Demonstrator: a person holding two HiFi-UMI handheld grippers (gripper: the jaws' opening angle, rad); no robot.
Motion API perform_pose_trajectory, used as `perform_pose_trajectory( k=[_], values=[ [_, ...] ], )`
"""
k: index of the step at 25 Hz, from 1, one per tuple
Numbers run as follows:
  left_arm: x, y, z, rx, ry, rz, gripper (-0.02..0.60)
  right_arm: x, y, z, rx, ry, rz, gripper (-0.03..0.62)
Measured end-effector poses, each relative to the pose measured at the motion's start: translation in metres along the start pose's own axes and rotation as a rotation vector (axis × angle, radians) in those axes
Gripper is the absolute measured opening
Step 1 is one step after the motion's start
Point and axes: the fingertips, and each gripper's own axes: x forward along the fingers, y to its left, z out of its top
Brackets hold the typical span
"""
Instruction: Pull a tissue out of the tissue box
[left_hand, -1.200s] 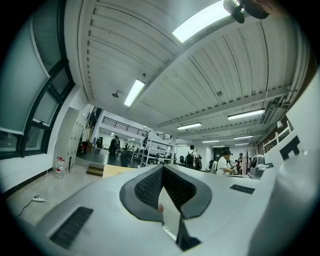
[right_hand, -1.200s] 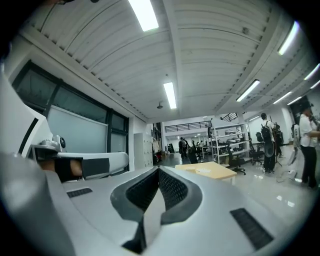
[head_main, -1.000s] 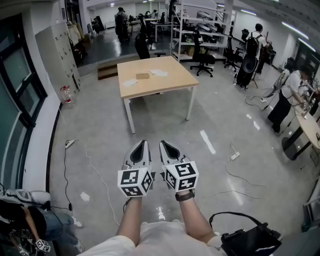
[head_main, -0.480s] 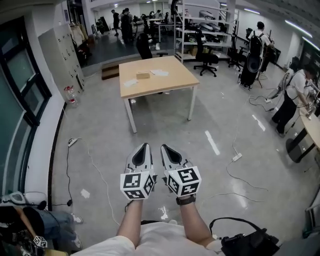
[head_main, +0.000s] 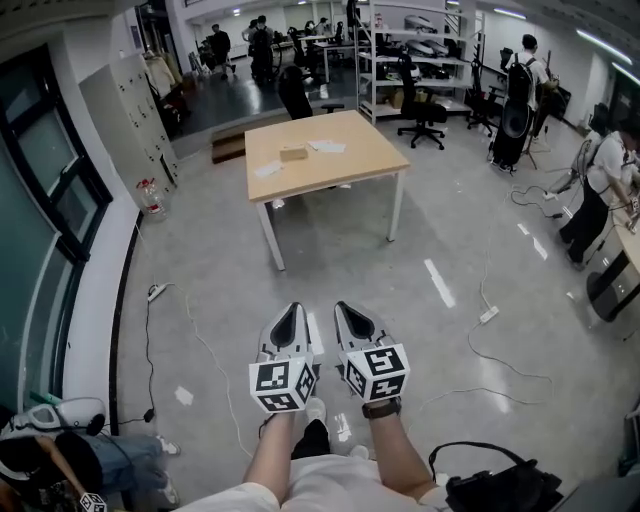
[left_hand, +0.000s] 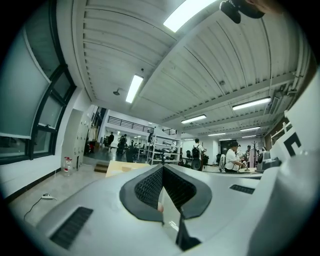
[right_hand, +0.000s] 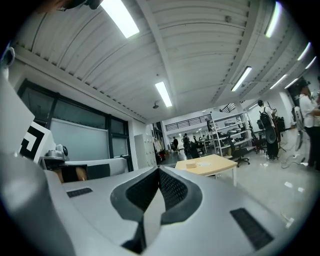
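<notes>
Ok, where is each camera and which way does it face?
Head view: on the person's head, looking steeply down toward the table; forearms, left tool and right tool show.
Left gripper view: on the left tool, level along its shut jaws toward the table; right tool at right edge.
Right gripper view: on the right tool, level along its shut jaws toward the table; left tool at left edge.
Shared: all three see the table.
</notes>
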Motion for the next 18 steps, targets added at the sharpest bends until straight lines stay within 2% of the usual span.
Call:
perform_pose_trajectory(
  k=[4,7,9,13,18],
  values=[
    [0.033,0.025,0.006,-0.021,-0.016,0.029,0.000,0.034,-0.019,0.008,-0.016,0.004,-0.026,0.003],
    [0.059,0.051,0.023,-0.037,-0.046,0.002,0.000,0.071,-0.016,0.023,-0.056,-0.002,-0.032,0.003],
    [0.081,0.065,0.033,-0.026,-0.057,-0.010,0.000,0.099,-0.012,0.034,-0.075,-0.015,-0.018,0.003],
    [0.124,0.102,0.045,0.004,-0.056,0.021,0.000,0.154,-0.008,0.048,-0.072,-0.036,0.013,0.003],
    [0.148,0.151,0.053,0.016,-0.071,0.030,0.000,0.209,0.006,0.052,-0.087,-0.052,0.024,0.003]
  ],
)
